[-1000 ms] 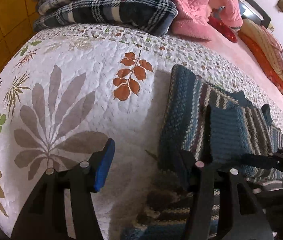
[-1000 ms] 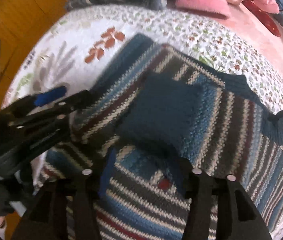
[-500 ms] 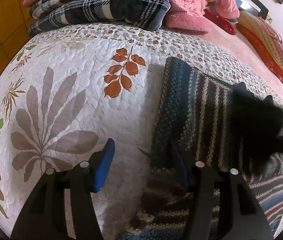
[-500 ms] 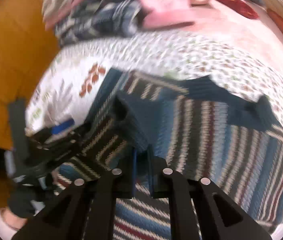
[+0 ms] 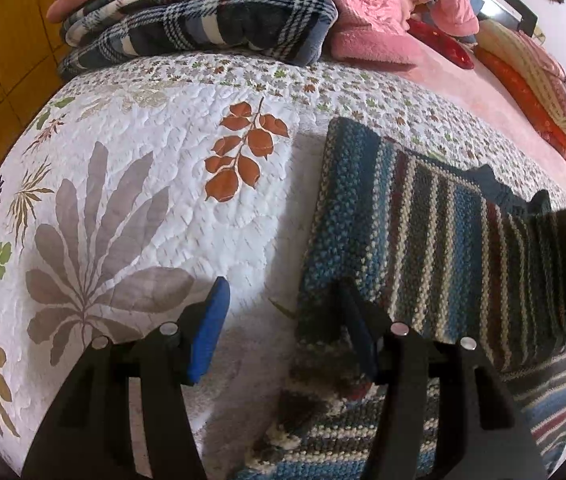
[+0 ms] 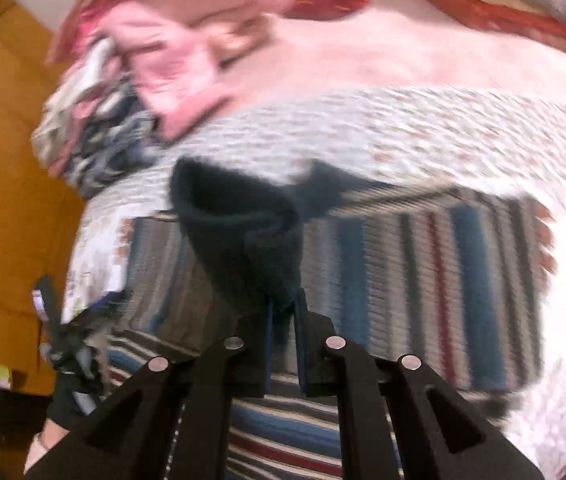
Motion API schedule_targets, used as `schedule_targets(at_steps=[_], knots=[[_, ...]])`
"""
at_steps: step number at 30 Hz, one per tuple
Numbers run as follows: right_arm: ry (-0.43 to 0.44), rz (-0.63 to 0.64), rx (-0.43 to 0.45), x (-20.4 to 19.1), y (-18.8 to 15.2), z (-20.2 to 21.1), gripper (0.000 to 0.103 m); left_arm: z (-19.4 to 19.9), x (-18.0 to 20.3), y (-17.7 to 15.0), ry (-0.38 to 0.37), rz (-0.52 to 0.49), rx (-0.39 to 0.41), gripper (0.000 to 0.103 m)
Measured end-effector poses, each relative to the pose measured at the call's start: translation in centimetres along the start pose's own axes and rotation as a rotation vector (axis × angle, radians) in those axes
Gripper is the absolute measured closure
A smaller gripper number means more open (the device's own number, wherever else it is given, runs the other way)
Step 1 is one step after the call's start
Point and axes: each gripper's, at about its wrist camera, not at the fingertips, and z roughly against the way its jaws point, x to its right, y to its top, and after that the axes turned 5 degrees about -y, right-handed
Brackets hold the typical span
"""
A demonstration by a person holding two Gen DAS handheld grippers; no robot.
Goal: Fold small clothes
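- A striped knitted sweater [image 5: 423, 240] in blue, cream, dark red and grey is lying flat on a white quilt [image 5: 163, 200] printed with leaves, near the quilt's front edge.
- Its dark blue sleeve cuff [image 6: 239, 240] is hanging lifted above the sweater's body, pinched at its lower end.
- The right gripper [image 6: 281, 344] is pinching that cuff, its fingers nearly together with only the knit between them; this view is blurred.
- In the left wrist view a dark ribbed band of knit [image 5: 563, 264] is stretching across the sweater's right side.
- The left gripper [image 5: 283, 320] is standing wide open and holding nothing; its blue-padded finger [image 5: 209, 328] is hovering over bare quilt, and the other finger [image 5: 357, 332] is sitting over the sweater's left edge.
- A folded plaid blanket [image 5: 203, 12] and pink clothing [image 5: 383, 4] are lying piled at the far end of the quilt, well apart from the sweater.
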Motion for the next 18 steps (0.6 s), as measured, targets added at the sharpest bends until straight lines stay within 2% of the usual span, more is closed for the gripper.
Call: schedule_targets(at_steps=[4, 5, 6, 7, 8, 12, 13, 14, 15, 16, 17, 18], knots=[[-0.056, -0.07, -0.088, 5.2, -1.7, -1.5, 0.088, 1.5, 1.0, 0.5, -0.019, -0.01, 0.056, 0.047], [-0.055, -0.081, -0.086, 6.1, -1.9, -1.6, 0.087, 2.0, 1.4, 0.7, -0.038, -0.016, 0.076, 0.047], [-0.047, -0.095, -0.076, 6.9, -2.0, -1.6, 0.079, 2.3, 1.8, 0.8, -0.058, -0.019, 0.088, 0.047], [-0.024, -0.12, -0.073, 7.7, -2.0, -1.7, 0.057, 2.7, 2.4, 0.9, -0.088, -0.024, 0.101, 0.046], [0.003, -0.154, -0.075, 8.3, -1.9, -2.0, 0.051, 2.9, 2.9, 0.9, -0.113, -0.028, 0.108, 0.046], [0.127, -0.236, -0.078, 9.3, -1.3, -3.5, 0.05, 2.4, 5.3, 0.6, -0.179, -0.067, 0.089, 0.046], [0.126, -0.256, -0.102, 9.3, -1.0, -4.3, 0.055, 1.9, 5.6, 0.3, -0.188, -0.074, 0.075, 0.046], [0.116, -0.266, -0.108, 9.2, -0.9, -4.8, 0.064, 1.5, 5.9, 0.2, -0.194, -0.077, 0.061, 0.046], [0.129, -0.261, -0.113, 8.9, -0.8, -5.0, 0.087, 1.0, 5.9, 0.0, -0.192, -0.081, 0.044, 0.046], [0.141, -0.251, -0.122, 8.4, -0.8, -5.1, 0.095, 0.7, 6.0, -0.1, -0.184, -0.084, 0.032, 0.046], [0.14, -0.237, -0.122, 8.2, -0.9, -4.9, 0.096, 0.3, 6.1, -0.3, -0.181, -0.088, 0.019, 0.046], [0.127, -0.211, -0.115, 7.7, -1.0, -4.6, 0.102, 0.1, 6.2, -0.5, -0.182, -0.09, 0.011, 0.046]])
